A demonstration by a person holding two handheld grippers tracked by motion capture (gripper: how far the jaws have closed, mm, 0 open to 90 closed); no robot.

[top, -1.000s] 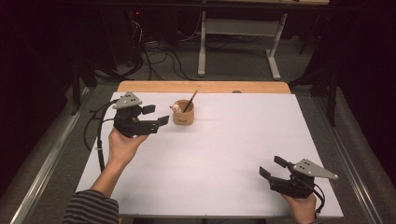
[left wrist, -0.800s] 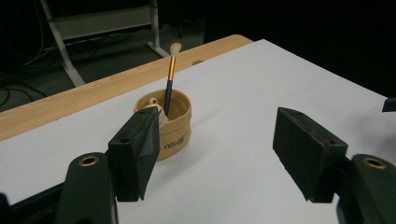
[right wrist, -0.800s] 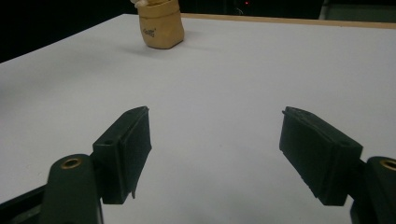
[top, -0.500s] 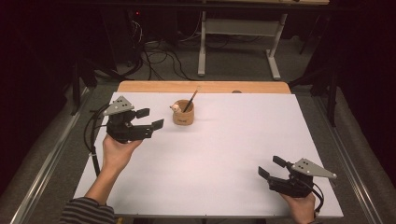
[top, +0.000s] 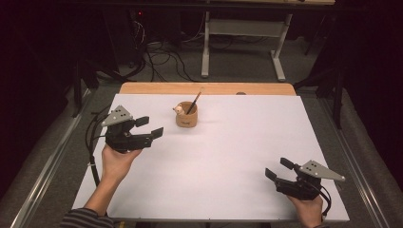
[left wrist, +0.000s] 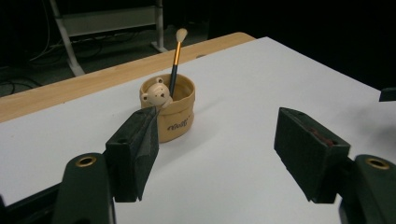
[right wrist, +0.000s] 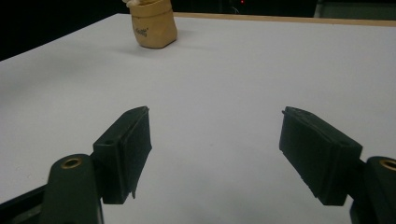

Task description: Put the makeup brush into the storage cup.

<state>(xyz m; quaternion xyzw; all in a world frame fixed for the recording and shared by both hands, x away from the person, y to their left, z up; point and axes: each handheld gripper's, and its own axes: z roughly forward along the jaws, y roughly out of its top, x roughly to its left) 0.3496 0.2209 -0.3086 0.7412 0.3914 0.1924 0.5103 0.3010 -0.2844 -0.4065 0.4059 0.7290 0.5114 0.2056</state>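
While the tan cup (top: pixel 186 117) with a small bear figure (left wrist: pixel 155 94) and a brush (left wrist: pixel 176 49) is standing near the far edge of the white table (top: pixel 228 156), the left gripper (top: pixel 149 127) is hovering just beside it, spread and holding nothing. Well apart, the right gripper (top: pixel 278 168) is resting, also spread.

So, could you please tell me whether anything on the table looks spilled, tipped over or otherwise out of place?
Nothing stands out. The tan bear-faced holder cup stands upright on the white table cover, and the orange-handled brush leans inside it. Both the left gripper and the right gripper are open and empty.
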